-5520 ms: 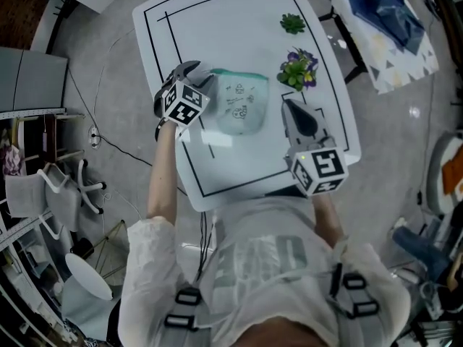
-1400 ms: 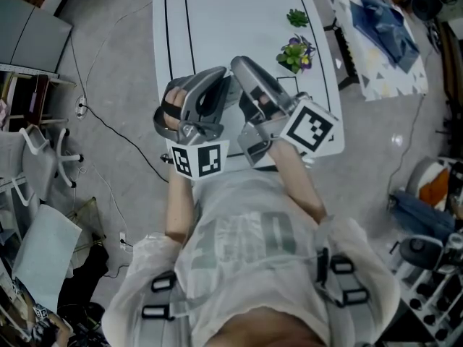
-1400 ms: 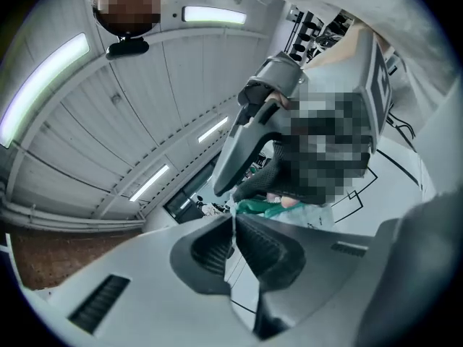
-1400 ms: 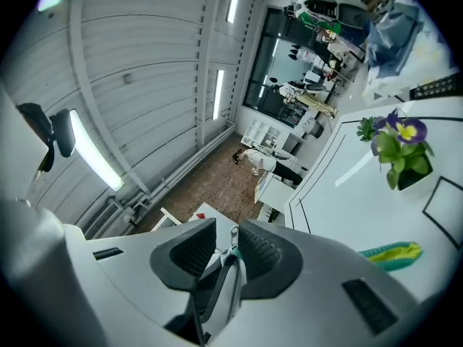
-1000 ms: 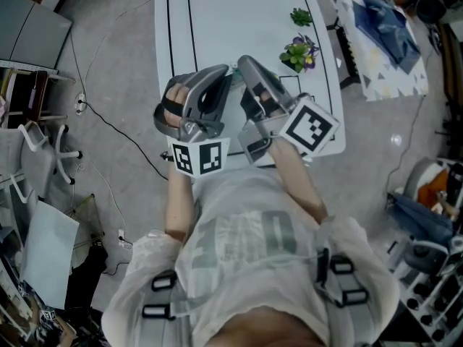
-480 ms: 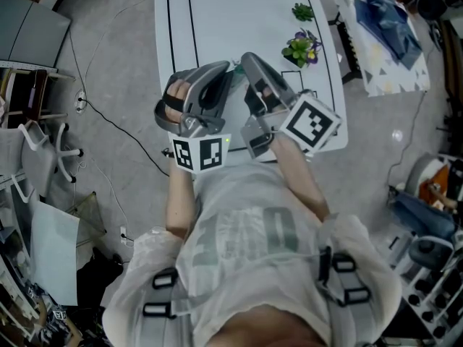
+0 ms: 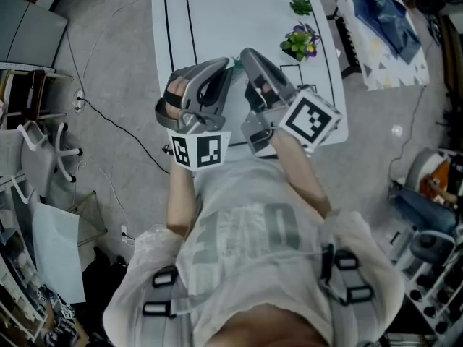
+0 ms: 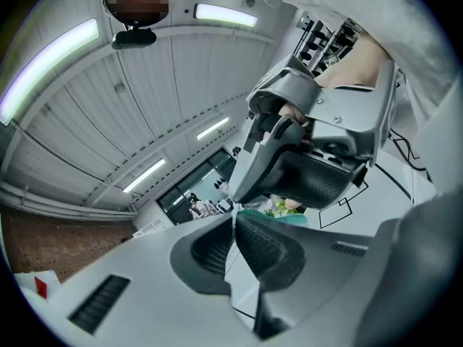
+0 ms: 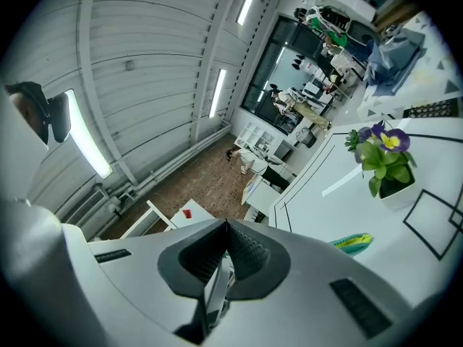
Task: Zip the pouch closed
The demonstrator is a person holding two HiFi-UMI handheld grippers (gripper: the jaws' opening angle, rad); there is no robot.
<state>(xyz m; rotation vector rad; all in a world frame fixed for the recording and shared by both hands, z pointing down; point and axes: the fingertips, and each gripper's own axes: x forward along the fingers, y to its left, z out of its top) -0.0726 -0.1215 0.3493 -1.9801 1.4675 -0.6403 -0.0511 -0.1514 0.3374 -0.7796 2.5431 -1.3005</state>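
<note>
Pouch (image 8: 289, 220): only a teal sliver shows, between both grippers over the near part of the table (image 7: 231, 13). Left gripper (image 8: 234, 217) jaws pressed together, pouch edge at their tips; right gripper (image 9: 226, 226) jaws likewise together. Likely risk: the thin edge slips out, the fabric slackens and the zip stalls.
</note>
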